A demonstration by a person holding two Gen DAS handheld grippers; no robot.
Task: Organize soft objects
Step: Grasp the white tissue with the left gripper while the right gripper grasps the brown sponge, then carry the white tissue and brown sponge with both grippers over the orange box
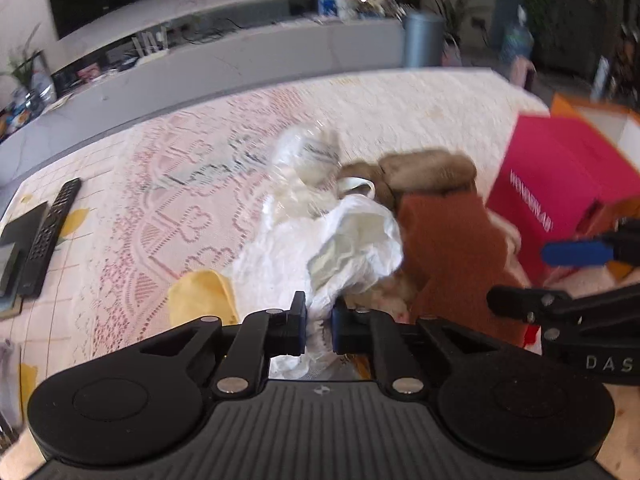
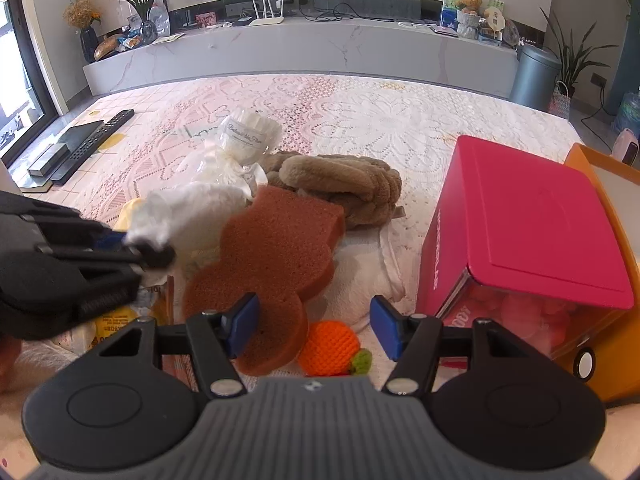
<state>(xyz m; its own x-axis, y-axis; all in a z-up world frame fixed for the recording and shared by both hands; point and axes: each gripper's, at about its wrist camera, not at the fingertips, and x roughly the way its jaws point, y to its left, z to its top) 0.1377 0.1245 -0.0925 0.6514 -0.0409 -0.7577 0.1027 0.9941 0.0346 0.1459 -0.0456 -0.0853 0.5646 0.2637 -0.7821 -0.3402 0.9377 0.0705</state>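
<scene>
My left gripper (image 1: 318, 325) is shut on a corner of a crumpled white cloth (image 1: 344, 248) that lies in a pile of soft things on the lace-covered table (image 1: 168, 184). The right wrist view shows the same grip (image 2: 154, 254) at the left. A brown sponge (image 2: 272, 256) lies beside the cloth, in front of a tan plush knot cushion (image 2: 344, 188). My right gripper (image 2: 316, 320) stands open above the sponge's near end and an orange crochet fruit (image 2: 330, 348), touching neither. A clear-wrapped white bundle (image 2: 248, 140) sits behind the cloth.
A pink lidded box (image 2: 528, 224) lies tilted at the right against an orange box (image 2: 612, 208). A white towel (image 2: 372, 276) is under the sponge. A yellow item (image 1: 200, 298) lies left of the cloth. A remote (image 2: 100, 132) and a dark tablet (image 2: 76, 138) are at the far left.
</scene>
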